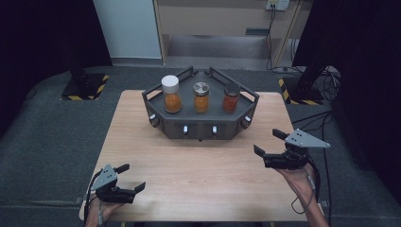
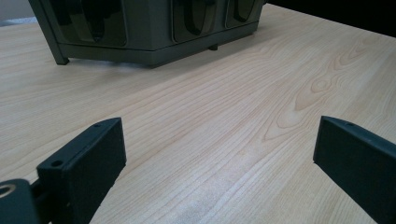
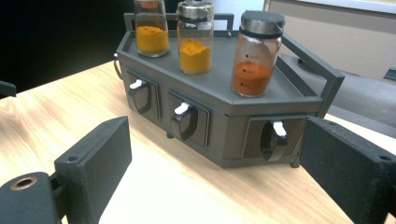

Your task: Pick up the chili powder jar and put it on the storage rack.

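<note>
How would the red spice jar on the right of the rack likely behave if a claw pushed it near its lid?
The red spice jar looks tall and narrow, so it would probably tip rather than slide. It appears to be glass, likely slippery and breakable. Roughly half full, it is probably fairly light.

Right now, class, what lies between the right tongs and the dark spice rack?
Bare wooden tabletop; the high view shows nothing between the open right tongs and the rack.

No legible text; red spice jar (image 3: 256,56) markings unreadably small.
</note>
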Demonstrator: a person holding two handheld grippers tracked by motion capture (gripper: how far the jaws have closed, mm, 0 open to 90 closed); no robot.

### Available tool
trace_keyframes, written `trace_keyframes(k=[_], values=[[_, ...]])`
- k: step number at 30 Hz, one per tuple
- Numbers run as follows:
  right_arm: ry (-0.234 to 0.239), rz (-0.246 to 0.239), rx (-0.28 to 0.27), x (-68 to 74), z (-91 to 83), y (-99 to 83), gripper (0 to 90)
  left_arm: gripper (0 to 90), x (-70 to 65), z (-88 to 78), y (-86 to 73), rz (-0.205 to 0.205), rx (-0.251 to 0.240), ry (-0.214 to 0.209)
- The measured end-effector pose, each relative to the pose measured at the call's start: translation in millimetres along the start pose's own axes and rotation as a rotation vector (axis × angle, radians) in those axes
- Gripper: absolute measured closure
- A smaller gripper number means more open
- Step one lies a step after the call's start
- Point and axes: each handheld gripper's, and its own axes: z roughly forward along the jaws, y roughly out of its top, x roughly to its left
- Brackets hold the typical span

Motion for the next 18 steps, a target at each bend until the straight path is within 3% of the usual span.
trace_keyframes(k=[18], values=[[-0.024, 0.023, 0.024, 11.1, -8.2, -38.0, 9.3, 1.7, -1.3, -0.8, 0.7, 0.012, 0.003, -0.003]])
